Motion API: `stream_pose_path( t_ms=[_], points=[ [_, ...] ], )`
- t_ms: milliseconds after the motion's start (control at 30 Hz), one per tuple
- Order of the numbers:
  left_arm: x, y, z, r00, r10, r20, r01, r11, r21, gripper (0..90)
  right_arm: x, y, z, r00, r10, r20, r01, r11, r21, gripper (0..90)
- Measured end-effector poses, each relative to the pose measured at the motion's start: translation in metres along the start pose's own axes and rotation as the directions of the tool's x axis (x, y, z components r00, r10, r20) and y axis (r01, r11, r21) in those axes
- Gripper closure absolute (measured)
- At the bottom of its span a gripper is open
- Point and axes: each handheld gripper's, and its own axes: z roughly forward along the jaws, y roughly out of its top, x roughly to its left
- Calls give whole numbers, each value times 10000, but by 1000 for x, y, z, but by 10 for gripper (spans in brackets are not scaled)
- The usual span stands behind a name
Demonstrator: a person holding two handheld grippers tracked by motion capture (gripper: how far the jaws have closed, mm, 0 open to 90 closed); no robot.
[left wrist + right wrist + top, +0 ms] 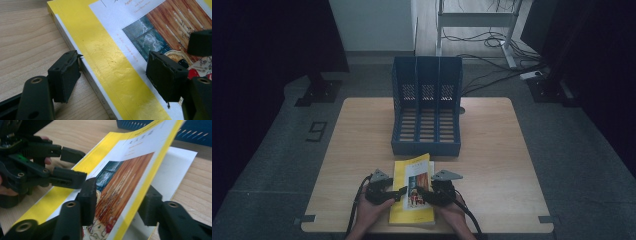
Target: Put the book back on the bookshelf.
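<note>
A yellow paperback book [404,212] lies on the wooden table [492,150] near its front edge. My left gripper [399,192] is at the book's spine side. In the left gripper view its jaws [113,60] stand apart, one on the table against the spine, the other on the yellow cover [100,32]. My right gripper [421,194] is at the book's other side. In the right gripper view the front cover [130,165] is lifted and passes between the right gripper's spread jaws [120,188], one above and one beneath, over a white page [177,162]. The left gripper [83,167] shows beyond.
A blue three-slot file rack [427,145] stands upright at the middle of the table, just behind the book; its base [195,132] shows in the right gripper view. Bare wood lies to both sides. Cables and a desk frame are on the floor behind.
</note>
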Motion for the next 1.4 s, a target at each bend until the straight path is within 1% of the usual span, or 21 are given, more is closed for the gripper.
stream_pose_path(
  t_ms=[33,67,133,233,433,467,500,600,700,733,767,833,933,1133,1267,1333,1400],
  points=[
    [0,0,0,10000,5,-2,-5,10000,-6,262,-2,0,0,9999,84,-58,-85,9999,-58,569],
    [0,0,0,10000,14,-2,-14,10000,-5,261,-7,0,0,9996,239,-179,-241,9996,-110,597],
    [0,0,0,10000,4,-20,-4,10000,-16,261,-10,-1,1,9994,300,-199,-303,9995,-132,601],
    [-2,0,1,9999,74,-124,-74,10000,-9,260,-16,-2,6,9972,632,-393,-638,9979,-138,618],
    [-2,0,1,9999,62,-119,-63,10000,-26,259,-17,-1,7,9966,597,-572,-604,9981,-98,634],
    [-2,0,1,9999,62,-114,-62,10000,-27,259,-17,-1,7,9964,600,-607,-605,9982,-53,653],
    [-2,0,1,9999,62,-114,-62,10000,-24,259,-17,-1,7,9964,600,-607,-605,9982,-53,653],
    [-2,0,1,9999,67,-109,-68,10000,-43,259,-18,-1,7,9953,642,-721,-646,9979,-40,712],
    [-1,0,1,9999,62,-102,-63,10000,-37,259,-21,-1,6,9914,866,-981,-880,9961,-100,760],
    [-1,0,1,9999,62,-105,-63,10000,-36,259,-21,-1,5,9916,782,-1027,-799,9967,-126,781],
    [-1,0,1,9999,62,-105,-62,10000,-40,259,-21,-1,5,9916,782,-1027,-799,9967,-126,781],
    [-1,-1,1,9999,65,-92,-65,10000,-41,259,-20,0,4,9925,622,-1057,-648,9977,-217,801],
    [-1,-1,1,10000,-3,-50,2,9999,-140,258,-20,0,3,9911,659,-1155,-705,9968,-364,819],
    [0,-1,1,10000,-63,24,63,9999,-153,258,-19,0,3,9904,686,-1201,-749,9960,-494,835],
    [2,-1,0,9998,-166,117,169,9997,-196,258,-18,-1,2,9880,921,-1243,-1016,9922,-716,849],
    [1,-2,0,9998,-162,102,165,9995,-256,263,-15,-2,1,9910,799,-1076,-904,9912,-963,857],
    [1,-2,0,9997,-184,129,188,9994,-284,263,-14,-2,1,9919,735,-1033,-840,9912,-1020,860]
  ],
)
